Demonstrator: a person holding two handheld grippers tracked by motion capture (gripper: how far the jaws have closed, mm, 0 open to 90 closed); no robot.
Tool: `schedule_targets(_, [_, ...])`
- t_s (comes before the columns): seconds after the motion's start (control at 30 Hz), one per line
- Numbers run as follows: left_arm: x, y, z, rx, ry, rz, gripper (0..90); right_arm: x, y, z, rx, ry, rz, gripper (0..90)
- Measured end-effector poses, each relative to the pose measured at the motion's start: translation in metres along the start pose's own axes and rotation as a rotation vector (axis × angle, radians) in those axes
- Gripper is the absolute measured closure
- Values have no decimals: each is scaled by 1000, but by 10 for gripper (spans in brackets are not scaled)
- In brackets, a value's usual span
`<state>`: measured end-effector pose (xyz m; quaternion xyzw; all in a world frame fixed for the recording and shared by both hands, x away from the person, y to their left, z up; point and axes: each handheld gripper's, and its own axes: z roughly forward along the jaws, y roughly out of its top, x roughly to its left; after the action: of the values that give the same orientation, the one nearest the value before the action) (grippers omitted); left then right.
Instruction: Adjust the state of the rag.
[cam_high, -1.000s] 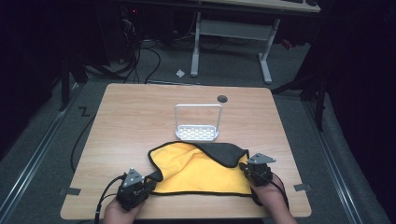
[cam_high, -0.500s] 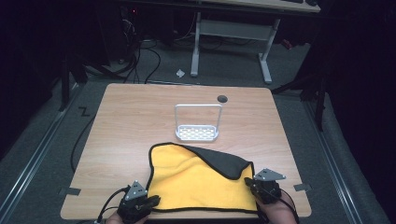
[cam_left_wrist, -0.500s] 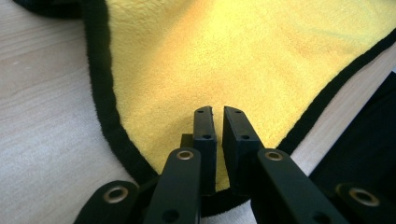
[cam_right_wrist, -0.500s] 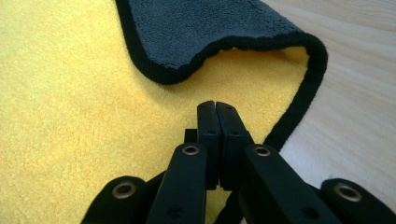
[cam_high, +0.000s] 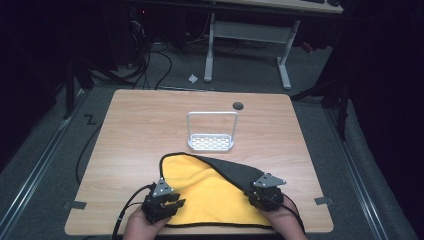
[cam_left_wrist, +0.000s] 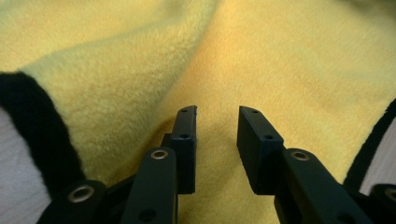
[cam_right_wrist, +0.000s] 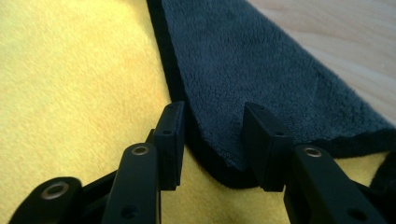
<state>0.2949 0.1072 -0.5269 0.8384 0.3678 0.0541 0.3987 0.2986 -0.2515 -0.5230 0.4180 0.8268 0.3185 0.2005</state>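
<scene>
Both my grippers have slid forward again over the cloth (cam_high: 210, 195) at the table's (cam_high: 150, 130) near edge — left gripper (cam_high: 167, 199) jaws apart over yellow fleece, right gripper (cam_high: 260, 192) jaws apart, straddling the folded dark flap's (cam_right_wrist: 252, 79) corner.

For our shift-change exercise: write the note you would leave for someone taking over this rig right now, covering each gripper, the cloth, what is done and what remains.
Left gripper: open, jaws over the yellow face of the cloth at its near left part.
Right gripper: open, jaws either side of the corner of the folded-over dark flap.
The cloth lies at the near edge of the table; the white rack stands just beyond it.
Done: one corner folded over diagonally.
Left: probably gripping the cloth and finishing the fold.
</scene>
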Motion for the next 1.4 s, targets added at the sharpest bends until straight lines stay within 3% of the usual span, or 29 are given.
schedule_targets(0.1, [-3,-6,-5,3,-15,-19,719,1,-1,-2,-2,-20,-15,813])
schedule_targets(0.23, [-5,-15,-14,5,-37,-32,726,4,-1,-13,-39,-9,-14,830])
schedule_targets(0.33, [-4,-18,-16,-3,-46,-40,730,1,8,-24,-95,-44,-11,834])
schedule_targets(0.43, [-2,-18,-15,1,-59,-44,737,-15,21,-25,-123,-94,11,833])
schedule_targets(0.57, [-2,-18,-16,1,-57,-36,735,-45,40,-5,-111,-149,72,828])
schedule_targets(0.7, [-2,-18,-16,2,-61,-34,730,-71,49,26,-45,-184,115,788])
schedule_targets(0.8, [0,-19,-16,-4,-79,-43,715,-82,54,37,-19,-198,145,676])
schedule_targets(0.9, [0,-18,-17,-2,-92,-50,686,-84,60,27,-52,-205,147,603])
schedule_targets(0.97, [3,-16,-21,-36,-103,-60,669,-80,63,11,-84,-204,139,597])
schedule_targets(1.13, [23,6,-44,-168,-51,-64,654,-57,39,-16,-88,-140,100,611])
schedule_targets(1.2, [34,20,-44,-181,-2,-48,666,-49,24,-19,-64,-126,92,620])
schedule_targets(1.3, [55,35,-20,-117,56,-49,684,-42,7,-16,-20,-103,110,644])
schedule_targets(1.4, [73,40,12,-7,115,-52,690,-39,-3,-10,24,-98,121,671])
